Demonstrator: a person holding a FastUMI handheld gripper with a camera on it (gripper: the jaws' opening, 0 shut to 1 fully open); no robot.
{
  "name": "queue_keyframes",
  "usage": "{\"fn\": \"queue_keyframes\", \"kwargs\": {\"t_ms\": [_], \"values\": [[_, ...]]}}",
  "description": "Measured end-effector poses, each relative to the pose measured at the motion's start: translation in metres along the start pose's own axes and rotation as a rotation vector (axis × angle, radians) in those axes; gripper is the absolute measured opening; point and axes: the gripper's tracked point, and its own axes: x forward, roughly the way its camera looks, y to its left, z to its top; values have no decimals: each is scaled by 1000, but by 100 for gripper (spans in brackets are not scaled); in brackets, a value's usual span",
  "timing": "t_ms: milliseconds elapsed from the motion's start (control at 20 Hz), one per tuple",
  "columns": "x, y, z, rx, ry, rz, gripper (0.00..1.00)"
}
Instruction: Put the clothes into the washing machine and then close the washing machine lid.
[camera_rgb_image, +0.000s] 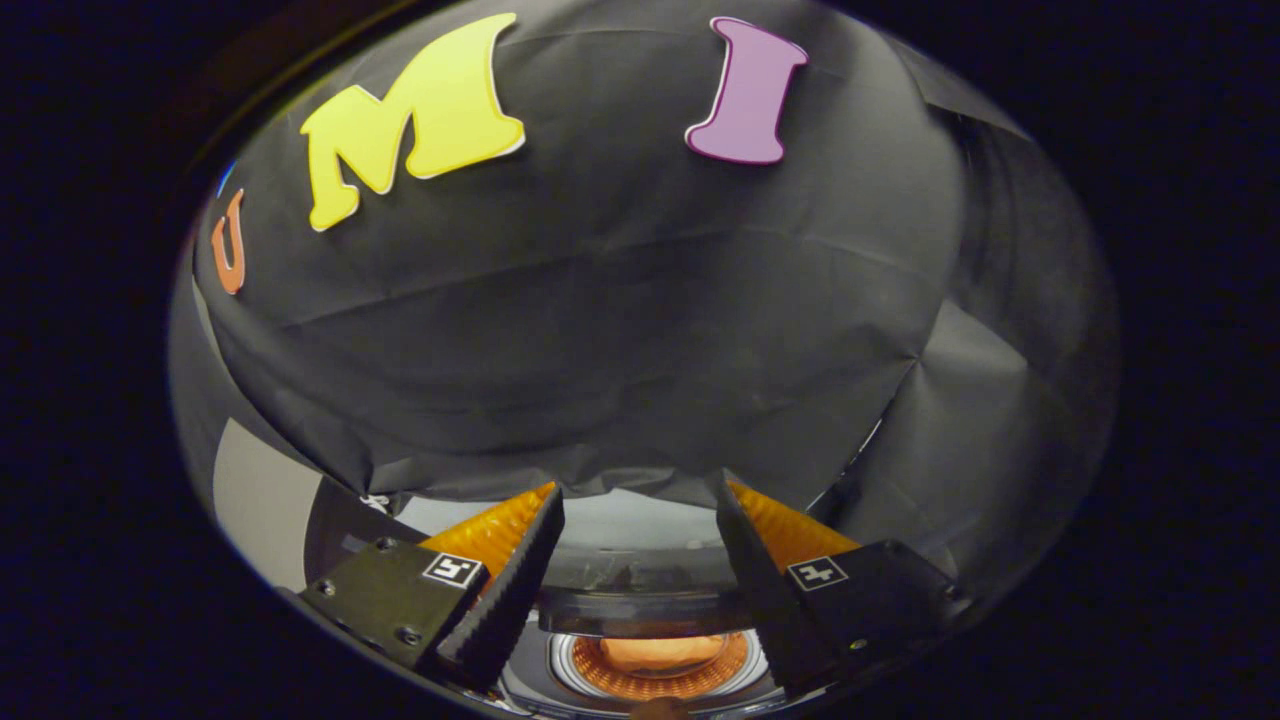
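The tool (640, 510) is held high and angled forward, its 2 fingers spread wide with nothing between them, so it looks past the machine toward the black cloth wall (620, 300) of the booth. That raised, empty pose fits a tool that is free to reach for something, not one carrying a load.

Low between the fingers sits the washing machine (640, 560), seen from above. Its round drum opening (660, 668) glows orange, and a pale orange lump of clothes (662, 652) appears to lie inside it; the fisheye curve and low position make the fabric hard to make out. A dark curved band just beyond the opening is probably the lid (640, 610), raised behind the drum, though I cannot tell its exact angle.

Judging from this, the clothes are likely in already and the lid is still to be closed. The spread fingers suit coming down over the lid's edge to push or pull it shut.
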Motion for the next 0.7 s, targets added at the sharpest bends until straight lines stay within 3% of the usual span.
{"fn": "queue_keyframes", "kwargs": {"t_ms": [150, 500, 700], "values": [[0, -1, -2, -62, -39, -14, 96], [-5, 1, -8, -60, -41, -12, 95], [-17, 0, -11, -73, -115, 6, 95]]}}
